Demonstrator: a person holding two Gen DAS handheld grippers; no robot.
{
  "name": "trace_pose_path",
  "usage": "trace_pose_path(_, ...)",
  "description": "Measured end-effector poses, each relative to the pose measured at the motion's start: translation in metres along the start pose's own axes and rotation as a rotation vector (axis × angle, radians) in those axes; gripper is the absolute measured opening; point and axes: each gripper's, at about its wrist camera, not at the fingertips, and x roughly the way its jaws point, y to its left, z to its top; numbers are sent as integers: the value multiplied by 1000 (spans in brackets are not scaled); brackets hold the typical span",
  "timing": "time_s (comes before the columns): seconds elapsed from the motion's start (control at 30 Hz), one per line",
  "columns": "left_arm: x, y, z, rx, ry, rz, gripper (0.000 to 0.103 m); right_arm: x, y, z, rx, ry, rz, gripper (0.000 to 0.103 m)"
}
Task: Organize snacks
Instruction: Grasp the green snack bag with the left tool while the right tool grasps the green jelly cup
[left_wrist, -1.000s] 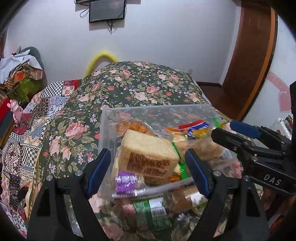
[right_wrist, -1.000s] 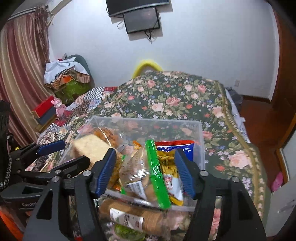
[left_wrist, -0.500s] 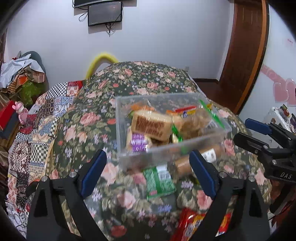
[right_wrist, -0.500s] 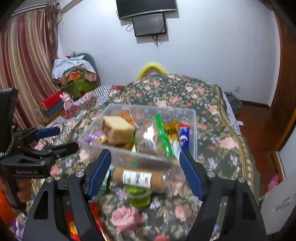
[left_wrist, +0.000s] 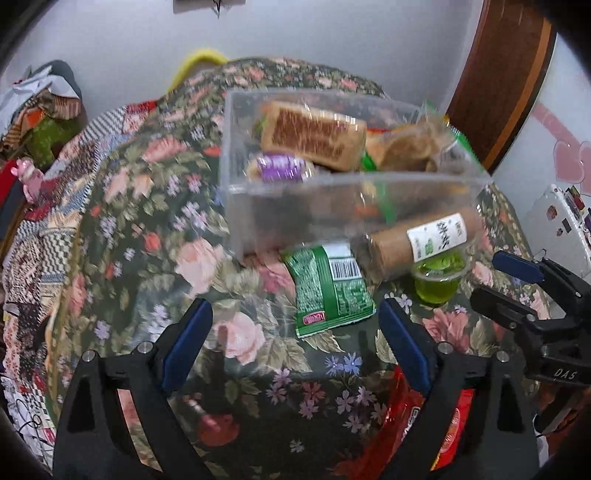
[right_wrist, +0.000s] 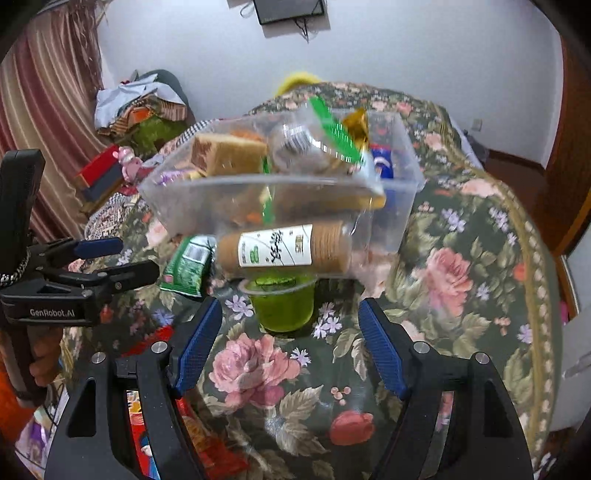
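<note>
Both our claws spread wide and holding nothing, snack bin sitting out on the flowery bedspread.

Our left gripper (left_wrist: 295, 345) has its jaws spread wide with nothing between them, same deal with our right gripper (right_wrist: 290, 341), both hovering over the floral bedspread (left_wrist: 140, 229). The clear plastic bin (left_wrist: 332, 199) sits farther out on the bed, already stuffed with a bread loaf (left_wrist: 314, 134), a purple-wrapped snack (left_wrist: 280, 168) and a green-striped bag (right_wrist: 325, 136). Right against its near wall lies a biscuit roll (right_wrist: 284, 249) with a white label, with a green jelly cup (right_wrist: 282, 304) just beside it on the near side. A green packet (left_wrist: 330, 290) lies flat to the left of those two. A red snack bag (left_wrist: 417, 428) is down near us, by the left claw's right finger.
</note>
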Motion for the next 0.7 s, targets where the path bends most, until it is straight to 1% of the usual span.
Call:
trace_pose_path(0.13,18,-4,0,4,21,-3,92,13,0,2,6,26,20,73)
trace_pose_path(0.17,23,-5,1,7,21,-3,90,17,-1,3,5,34,21,73)
trace_pose_path(0.2,25,-7,1,11,17,-2,85,20,-1,3,5,41,21,73)
trace_pose_path(0.27,31,-10,3,21,15,1,83,24,-1,1,3,52,21,73)
trace_pose_path(0.37,39,-14,7,23,10,-5,82,29,1,0,-6,60,20,68)
trace_pose_path(0.43,44,-16,10,26,11,2,77,33,1,0,-5,66,26,66)
trace_pose_path(0.47,47,-16,12,25,18,0,73,34,1,1,-5,68,28,63)
trace_pose_path(0.5,50,-16,13,22,24,-7,73,36,1,1,-5,70,28,60)
trace_pose_path(0.57,52,-17,15,18,19,-8,72,36,2,2,-10,66,31,59)
trace_pose_path(0.63,53,-17,15,21,10,-12,67,37,4,2,-16,63,32,55)
trace_pose_path(0.67,53,-18,15,23,4,-21,62,38,7,2,-19,65,39,50)
trace_pose_path(0.7,52,-20,14,26,0,-30,53,40,9,3,-20,69,49,46)
